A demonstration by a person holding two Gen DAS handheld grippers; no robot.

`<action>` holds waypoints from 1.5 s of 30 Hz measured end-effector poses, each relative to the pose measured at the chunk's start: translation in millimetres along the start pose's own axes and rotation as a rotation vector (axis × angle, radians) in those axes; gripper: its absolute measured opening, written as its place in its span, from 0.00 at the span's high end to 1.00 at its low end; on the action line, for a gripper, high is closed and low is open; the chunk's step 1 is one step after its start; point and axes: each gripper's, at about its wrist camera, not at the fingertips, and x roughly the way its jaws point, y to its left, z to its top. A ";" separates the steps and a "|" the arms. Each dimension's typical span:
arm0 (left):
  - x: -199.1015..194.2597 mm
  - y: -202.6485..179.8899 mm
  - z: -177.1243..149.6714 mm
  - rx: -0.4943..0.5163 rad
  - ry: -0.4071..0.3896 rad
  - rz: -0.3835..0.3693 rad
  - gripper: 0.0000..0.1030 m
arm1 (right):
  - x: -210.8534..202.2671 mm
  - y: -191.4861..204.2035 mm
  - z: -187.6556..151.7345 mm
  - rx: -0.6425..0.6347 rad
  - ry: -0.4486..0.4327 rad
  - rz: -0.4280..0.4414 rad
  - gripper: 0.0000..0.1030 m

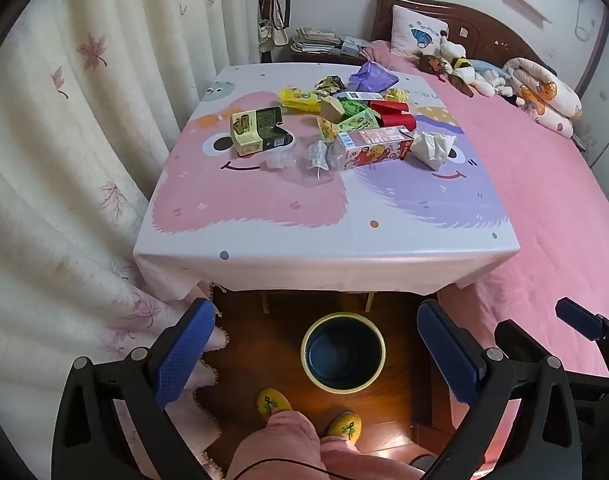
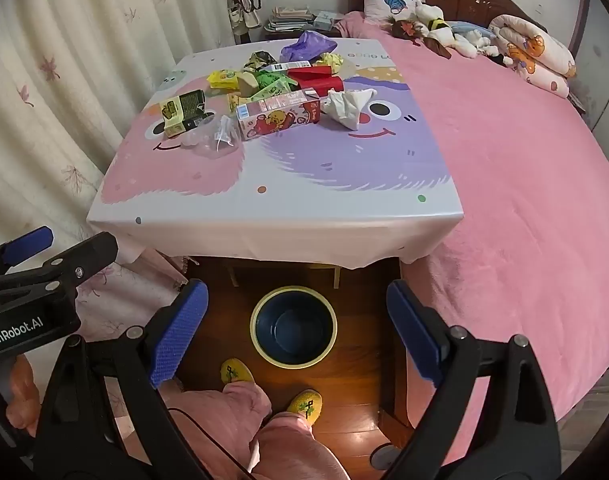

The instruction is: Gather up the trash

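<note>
A pile of trash lies at the far middle of the table (image 1: 264, 240): a red cartoon carton (image 1: 374, 146), crumpled white tissue (image 1: 432, 148), a green-yellow box (image 1: 258, 130), clear plastic wrap (image 1: 304, 158), red boxes (image 1: 392, 114), a purple bag (image 1: 370, 76). A dark bin with a yellow rim (image 1: 343, 352) stands on the floor below the table's near edge, empty inside. My left gripper (image 1: 320, 344) is open and empty above the bin. My right gripper (image 2: 298, 332) is open and empty, also over the bin (image 2: 293, 326); the carton (image 2: 278, 118) and tissue (image 2: 346, 108) lie far ahead.
A pink bed (image 1: 544, 200) with pillow and soft toys borders the table's right side. Cream curtains (image 1: 64, 160) hang on the left. My feet in yellow slippers (image 1: 272, 402) stand by the bin on the wooden floor. A nightstand with papers (image 1: 316, 40) is behind the table.
</note>
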 end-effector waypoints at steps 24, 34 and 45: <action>-15.8 -4.8 10.6 0.007 -0.017 -0.011 0.00 | -2.4 -0.6 3.2 0.002 -0.030 0.004 0.13; -16.3 -8.8 13.7 0.013 -0.028 -0.010 0.00 | -3.4 -2.8 3.8 0.004 -0.029 0.007 0.13; -18.9 -6.1 12.5 0.016 -0.042 -0.017 0.00 | -3.5 -3.2 2.7 0.004 -0.032 0.011 0.13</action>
